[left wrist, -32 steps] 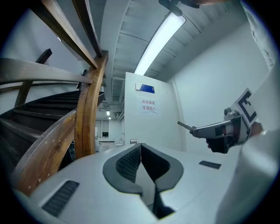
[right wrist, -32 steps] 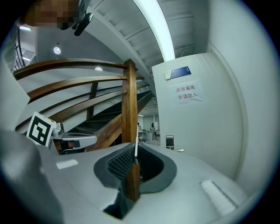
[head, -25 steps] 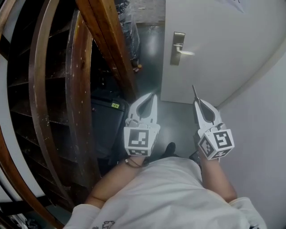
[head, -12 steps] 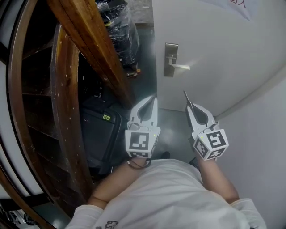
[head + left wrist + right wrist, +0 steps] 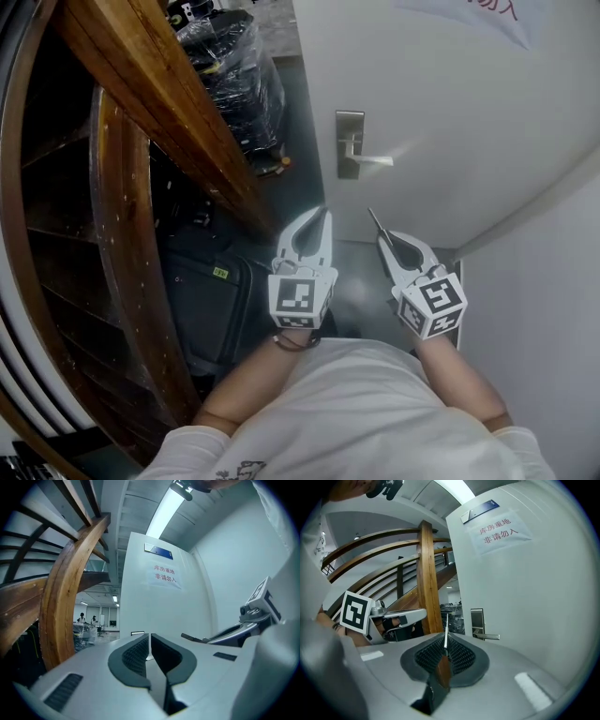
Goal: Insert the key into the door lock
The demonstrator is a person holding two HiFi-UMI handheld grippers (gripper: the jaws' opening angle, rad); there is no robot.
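Closer to the smooth white door (image 5: 450, 103) than a second ago, we stretch both forearms forward side by side, with the curved, varnished wooden stair rail (image 5: 159, 103) on our left. Our left gripper (image 5: 322, 214) has its ribbed dark pads pressed together on nothing. The right gripper (image 5: 382, 240), pointed at the brushed steel lock plate (image 5: 350, 143) but well short of it, is clamped on the key (image 5: 375, 223), whose thin metal blade juts past the tips.

White paper sign (image 5: 165, 573) on the door (image 5: 140, 606), red characters 库房重地 非请勿入, blue plaque (image 5: 158, 551) above it unreadable
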